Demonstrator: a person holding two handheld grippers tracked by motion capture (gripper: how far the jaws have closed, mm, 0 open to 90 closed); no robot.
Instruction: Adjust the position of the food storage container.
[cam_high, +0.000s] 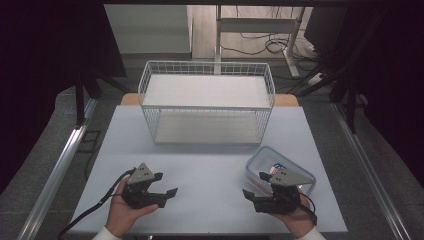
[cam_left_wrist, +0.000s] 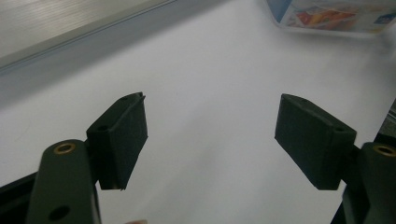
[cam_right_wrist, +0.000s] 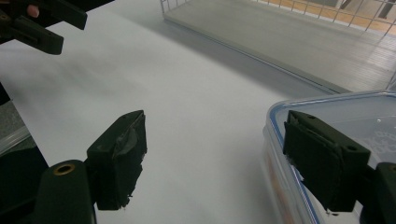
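Where the white worktop (cam_high: 210, 165) meets its right front corner, a clear plastic container (cam_high: 262, 162) lies flat, a shallow rectangular box with rounded corners and a blue-rimmed see-through lid; its long axis runs on a diagonal, from the near right toward the far left, pointing roughly at the wire basket (cam_high: 207, 70). Printed packets in red, white and blue show through its wall in the left gripper view (cam_left_wrist: 336, 14), though what they are cannot be told. The right gripper (cam_high: 252, 192) is held in a hand just over the container's near part, its black fingers (cam_right_wrist: 116, 161) spread wide with nothing between them; in the right gripper view one finger hangs above the lid (cam_right_wrist: 355, 116) and the other above bare worktop, and whether the pad touches the lid cannot be told. The left gripper (cam_high: 167, 185) is held well apart at the left front, aimed toward the right, its matte black, block-shaped fingers (cam_left_wrist: 119, 140) also wide apart and empty over the smooth worktop. The basket is a white wire-mesh rack with two flat pale shelves, standing square at the far middle of the worktop, its long side facing the person.
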